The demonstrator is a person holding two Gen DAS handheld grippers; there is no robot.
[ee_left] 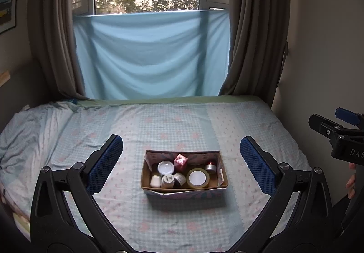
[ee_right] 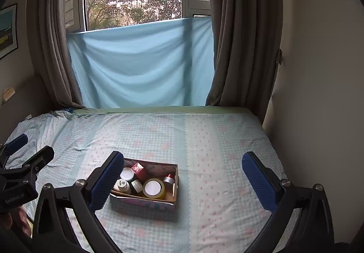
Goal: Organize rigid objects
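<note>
An open cardboard box [ee_left: 150, 188] sits on the bed in front of me; it also shows in the right wrist view [ee_right: 145, 204]. It holds a tape roll [ee_left: 197, 178] [ee_right: 154, 188], a white-lidded jar [ee_left: 166, 167] [ee_right: 127, 173], a pink cube [ee_left: 180, 161] [ee_right: 138, 167], a small white bottle [ee_left: 155, 181], a labelled white bottle [ee_left: 168, 180] [ee_right: 122, 185], a small jar [ee_left: 179, 179] [ee_right: 137, 185] and a silver tin [ee_left: 210, 167] [ee_right: 168, 179]. My left gripper [ee_left: 182, 150] is open and empty, above and before the box. My right gripper [ee_right: 183, 166] is open and empty, right of the box.
The bed [ee_left: 250, 121] has a blue patterned sheet, rumpled at the far left [ee_left: 34, 125]. A blue cloth [ee_left: 150, 55] hangs over the window between brown curtains. A wall [ee_right: 318, 71] borders the bed's right edge. The right gripper shows at the left view's edge [ee_left: 341, 137].
</note>
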